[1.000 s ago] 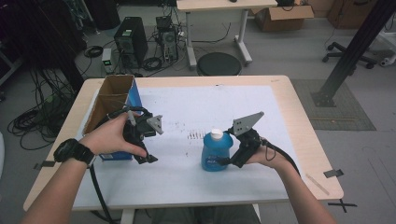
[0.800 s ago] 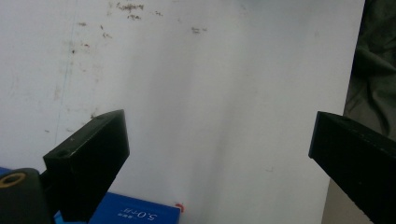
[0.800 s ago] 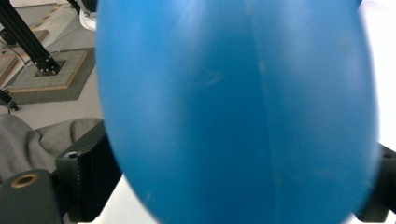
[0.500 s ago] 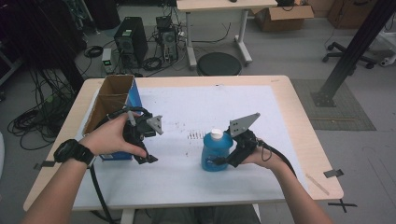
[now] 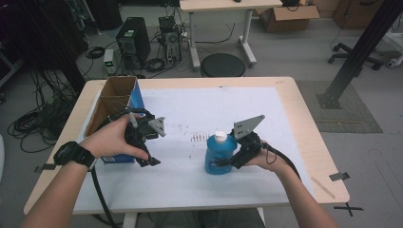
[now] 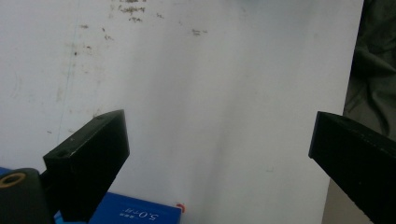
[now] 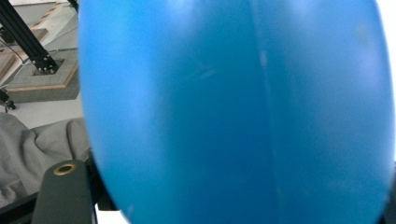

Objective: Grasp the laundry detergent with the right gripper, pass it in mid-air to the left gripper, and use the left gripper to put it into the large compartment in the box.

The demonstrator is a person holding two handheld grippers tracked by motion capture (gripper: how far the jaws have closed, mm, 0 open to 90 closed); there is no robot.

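A blue bottle (image 5: 217, 156) with a white cap stands upright on the white sheet, right of the middle. My right gripper (image 5: 227, 161) is shut on its lower body from the right. In the right gripper view the bottle (image 7: 233, 107) sits right up against the camera, with one black finger (image 7: 65, 191) beside it. My left gripper (image 5: 145, 159) is held above the sheet at the left, jaws pointing down. Its jaws stand wide open (image 6: 217, 135) with nothing between them, over bare white surface.
An open cardboard box with a blue side (image 5: 116, 102) stands at the table's left, just behind my left hand; its blue corner (image 6: 135, 214) shows under the left jaw. The white sheet (image 5: 199, 104) covers most of the wooden table (image 5: 304, 118). Computers, cables and a stool lie on the floor beyond.
The right gripper and the bottle have edged slightly toward the near side. The left gripper has stayed in place.
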